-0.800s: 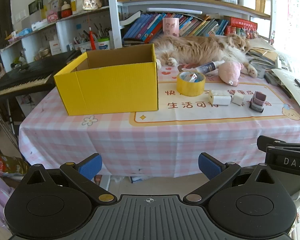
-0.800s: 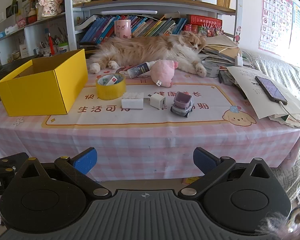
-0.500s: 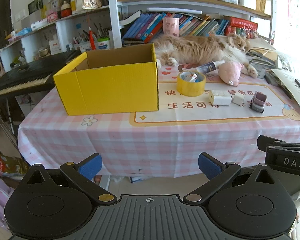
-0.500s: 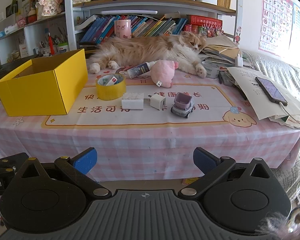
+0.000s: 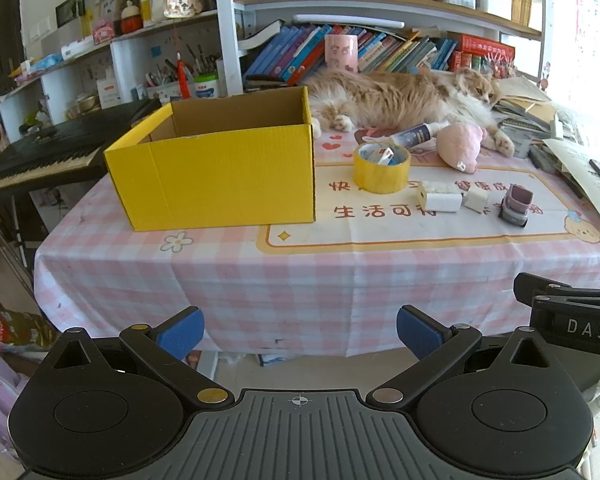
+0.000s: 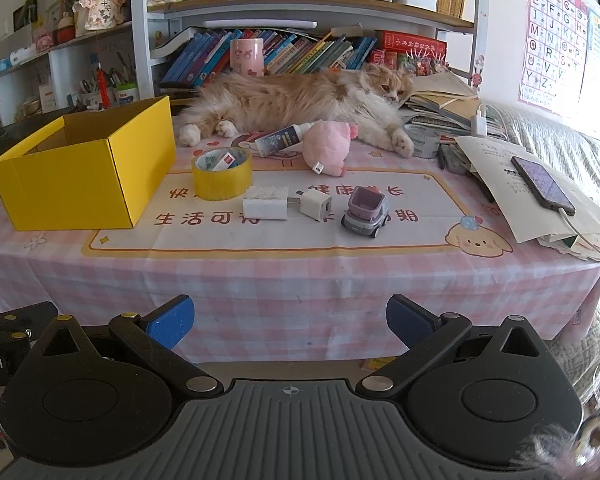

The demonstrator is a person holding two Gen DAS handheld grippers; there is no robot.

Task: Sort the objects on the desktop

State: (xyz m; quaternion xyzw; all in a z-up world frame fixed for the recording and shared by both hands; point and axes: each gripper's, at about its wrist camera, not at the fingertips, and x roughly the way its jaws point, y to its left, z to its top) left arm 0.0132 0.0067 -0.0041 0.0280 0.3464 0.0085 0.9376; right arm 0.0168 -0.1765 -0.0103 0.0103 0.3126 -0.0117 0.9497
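Desktop clutter lay in a row right of the yellow box (image 6: 88,168), ahead of and above both spread, empty grippers.

Tape roll (image 6: 222,174), white block (image 6: 266,203), charger (image 6: 316,205) and toy car (image 6: 366,213) ran left to right across the mat; bottle (image 6: 284,139) and pink plush (image 6: 328,146) sat behind, near the cat (image 6: 300,100). Right gripper (image 6: 290,320) faced the row squarely and looked better placed for the car; left gripper (image 5: 298,332) sat nearer the box, below the table edge (image 5: 300,256).

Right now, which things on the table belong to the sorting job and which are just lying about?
For the job: yellow box, tape roll, white charger, toy car, pink plush.

Lying about: cat, phone, papers.
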